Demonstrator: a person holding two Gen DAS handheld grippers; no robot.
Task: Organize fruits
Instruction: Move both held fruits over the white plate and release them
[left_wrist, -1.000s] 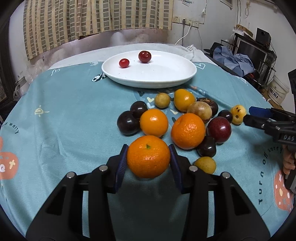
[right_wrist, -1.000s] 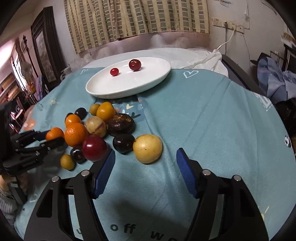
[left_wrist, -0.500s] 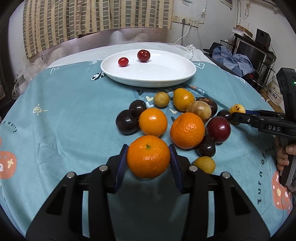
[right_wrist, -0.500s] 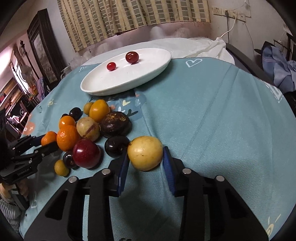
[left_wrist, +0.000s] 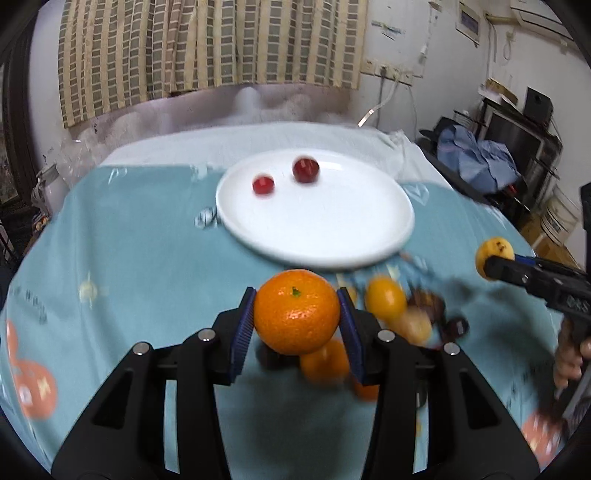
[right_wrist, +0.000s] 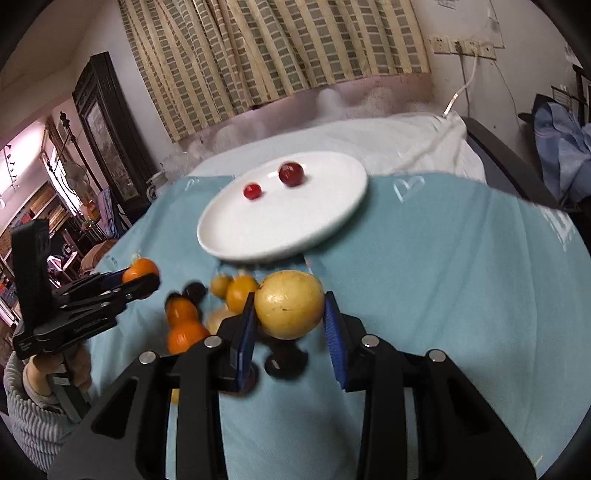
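Orange mandarin clamped in left tool, yellow fruit pinched in right tool — carry both level to the white plate, releasing low

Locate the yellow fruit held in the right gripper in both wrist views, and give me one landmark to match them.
Left wrist view: the yellow fruit sits at the far right edge, at the tip of the right gripper.
Right wrist view: low centre, clamped between the blue pads.
Shared landmark: the white plate with two red fruits.
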